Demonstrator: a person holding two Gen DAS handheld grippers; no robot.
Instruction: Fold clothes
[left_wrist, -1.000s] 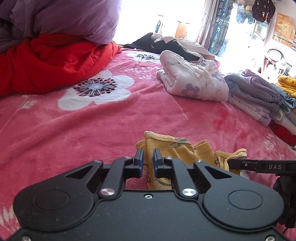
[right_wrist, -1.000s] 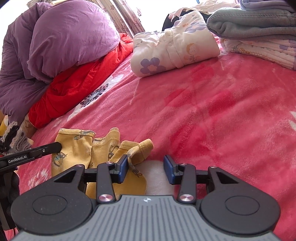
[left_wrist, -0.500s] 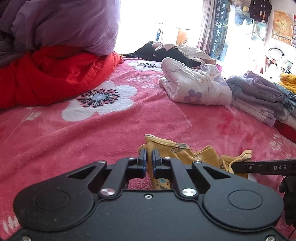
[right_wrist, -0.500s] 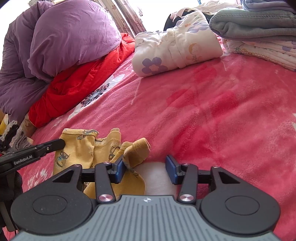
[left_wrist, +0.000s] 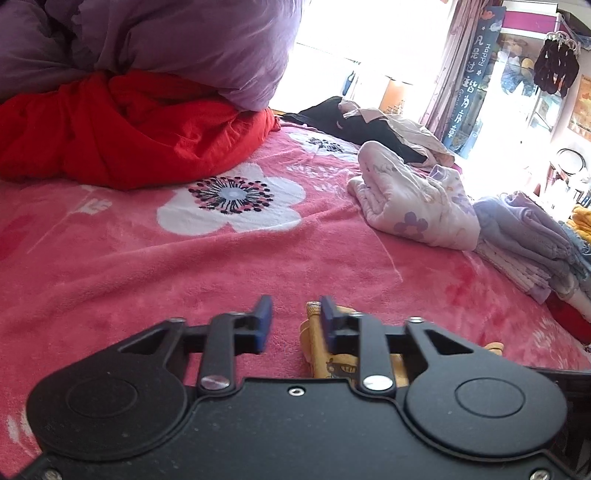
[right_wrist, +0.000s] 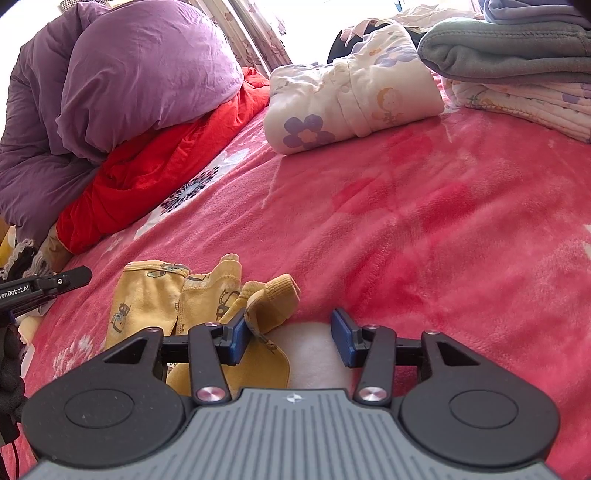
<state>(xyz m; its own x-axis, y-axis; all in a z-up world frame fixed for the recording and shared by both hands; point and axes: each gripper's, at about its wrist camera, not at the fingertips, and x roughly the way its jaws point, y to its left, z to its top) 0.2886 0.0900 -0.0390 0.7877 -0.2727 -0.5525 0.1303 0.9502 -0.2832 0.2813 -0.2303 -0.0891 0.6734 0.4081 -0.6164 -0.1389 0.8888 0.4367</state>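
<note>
Yellow baby garment (right_wrist: 207, 306), printed with little cartoon figures, lies crumpled on the pink flowered blanket (right_wrist: 424, 229) of the bed, near its front edge. The left tool (left_wrist: 295, 319) has just been opening its jaws; they now stand apart, the garment's edge just beside the right-hand blue pad, with bare blanket showing in the gap and nothing pinched. The right tool (right_wrist: 290, 338) also stands open: its left pad sits against a ribbed cuff of the yellow cloth, the other pad is well clear, and a pale patch of blanket shows between them. Further back on the bed rests a folded white padded garment with purple flowers (right_wrist: 351, 99), and beside it a stack of folded clothes (right_wrist: 517, 74), grey on top. Against the far left side a purple quilt (right_wrist: 129, 81) is heaped over a red quilt (right_wrist: 155, 173). Dark clothes (left_wrist: 351, 122) lie near the bright window.
</note>
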